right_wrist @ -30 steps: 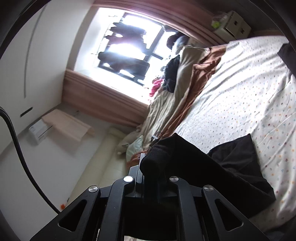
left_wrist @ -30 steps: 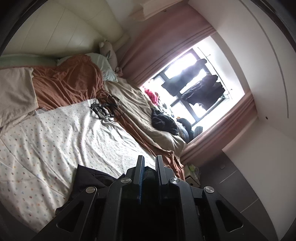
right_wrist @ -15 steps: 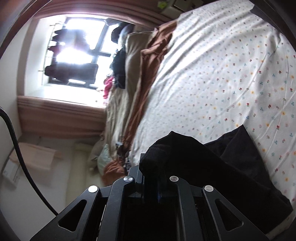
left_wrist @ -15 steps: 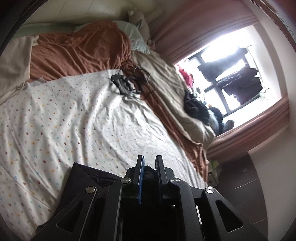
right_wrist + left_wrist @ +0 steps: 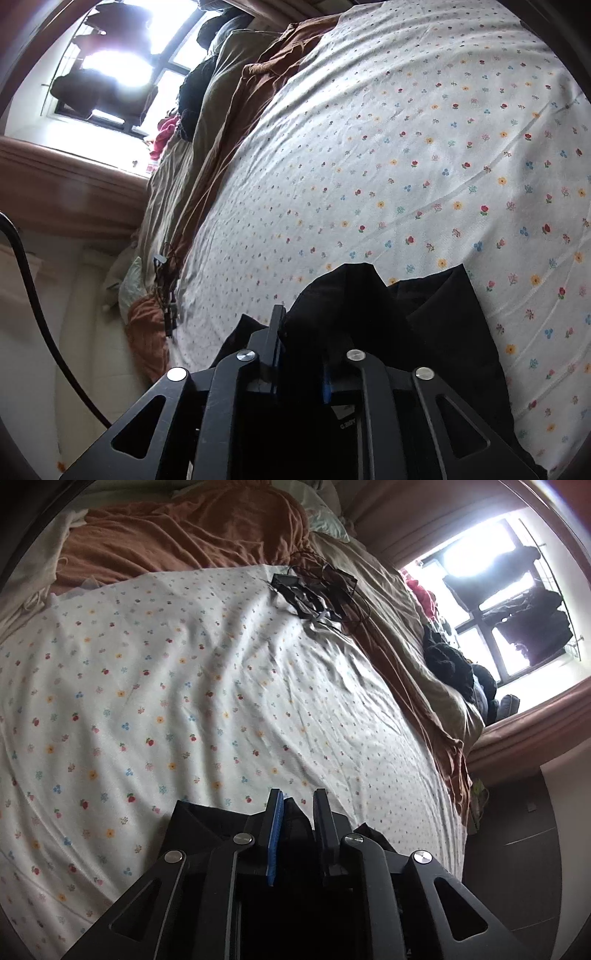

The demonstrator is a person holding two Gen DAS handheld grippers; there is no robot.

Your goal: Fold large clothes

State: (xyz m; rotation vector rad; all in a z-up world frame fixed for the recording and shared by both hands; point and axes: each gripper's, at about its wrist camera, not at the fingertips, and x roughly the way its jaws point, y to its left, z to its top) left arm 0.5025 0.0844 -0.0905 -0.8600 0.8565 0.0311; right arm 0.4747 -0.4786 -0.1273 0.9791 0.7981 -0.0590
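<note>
The black garment lay on the flower-print bed sheet, at its near edge. The left gripper and the right gripper were both opening, each with a fold of the garment between its jaws.

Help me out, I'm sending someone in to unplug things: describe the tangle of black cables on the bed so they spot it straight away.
Start at the white floral bedsheet and follow it to its far edge, where the rumpled rust-brown blanket begins. The black cable bundle lies at that seam, towards the beige cover on the window side. Unlike the dark clothes nearby, it is thin looping wires with small blocky pieces.
</note>
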